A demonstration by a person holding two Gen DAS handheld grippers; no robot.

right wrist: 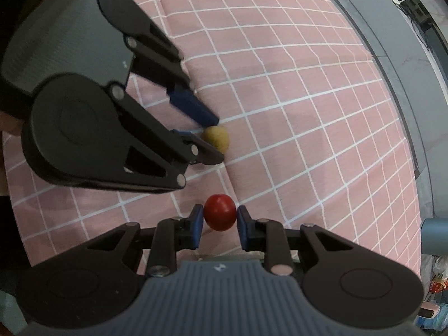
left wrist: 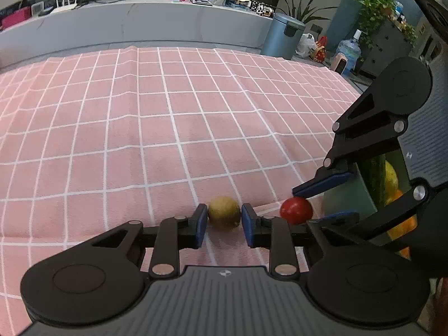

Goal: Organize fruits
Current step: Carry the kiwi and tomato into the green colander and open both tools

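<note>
A small yellow-green round fruit (left wrist: 224, 212) sits between the blue pads of my left gripper (left wrist: 224, 219), which is shut on it just above the pink checked cloth (left wrist: 168, 128). A small red round fruit (right wrist: 219, 212) sits between the pads of my right gripper (right wrist: 219, 218), which is shut on it. In the left wrist view the red fruit (left wrist: 296, 210) and right gripper (left wrist: 310, 205) are at the right. In the right wrist view the yellow-green fruit (right wrist: 216, 138) and left gripper (right wrist: 215, 140) are at upper left.
A grey-green container (left wrist: 364, 190) holding green, yellow and orange fruit stands at the right, behind the right gripper. A grey counter (left wrist: 140, 22) runs along the cloth's far edge. A blue bin (left wrist: 282, 36) and water bottle (left wrist: 347, 53) stand beyond.
</note>
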